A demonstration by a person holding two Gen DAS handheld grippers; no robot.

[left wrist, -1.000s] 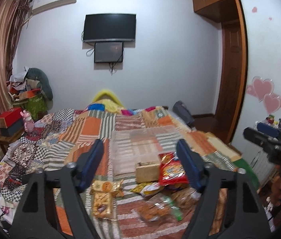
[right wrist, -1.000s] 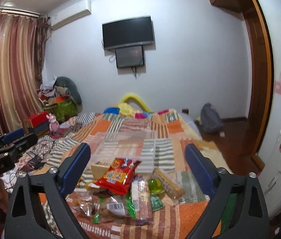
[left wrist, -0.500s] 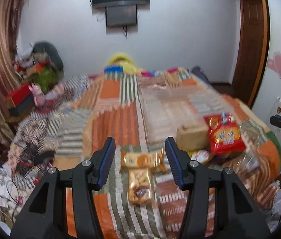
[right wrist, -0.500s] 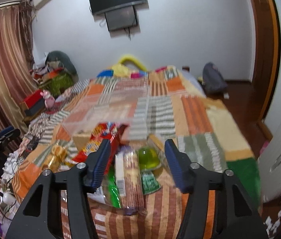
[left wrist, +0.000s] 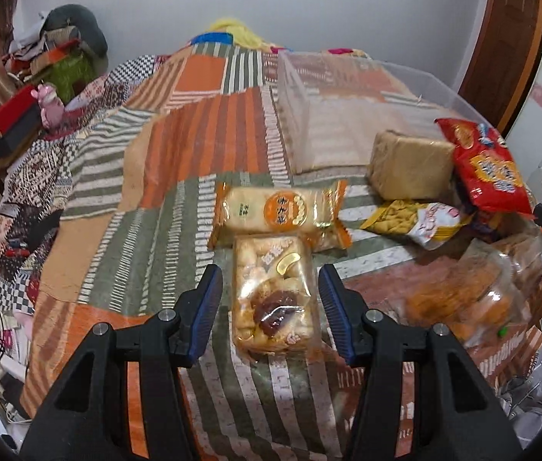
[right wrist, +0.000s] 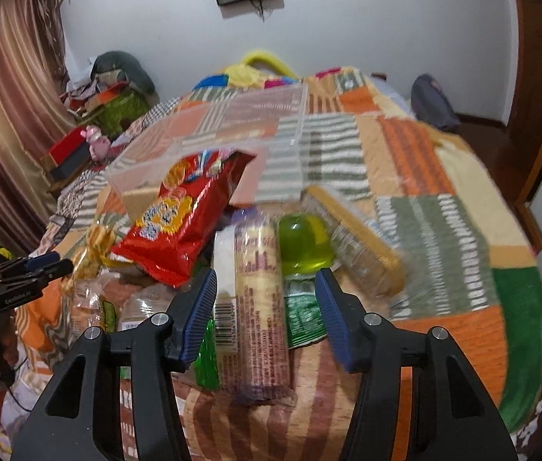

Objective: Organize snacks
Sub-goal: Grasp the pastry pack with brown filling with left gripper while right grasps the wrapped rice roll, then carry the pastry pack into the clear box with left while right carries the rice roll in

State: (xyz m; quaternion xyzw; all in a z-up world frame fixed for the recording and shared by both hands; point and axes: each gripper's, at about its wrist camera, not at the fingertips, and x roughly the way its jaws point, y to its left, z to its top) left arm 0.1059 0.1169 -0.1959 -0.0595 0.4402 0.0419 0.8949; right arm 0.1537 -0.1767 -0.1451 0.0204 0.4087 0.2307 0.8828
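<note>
Lying flat, clear-wrapped pastry pack (left wrist: 273, 299), crinkled

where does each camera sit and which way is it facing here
Left wrist: on the left tongs, angled down at the patchwork bed; blue pads open astride a clear pack of jam pastries; only the tongs show.
Right wrist: on the right tongs, angled down at the pile; open pads flank a tall biscuit sleeve; the other tongs show at left.
Shared: red foil snack bag, clear plastic bin.
</note>
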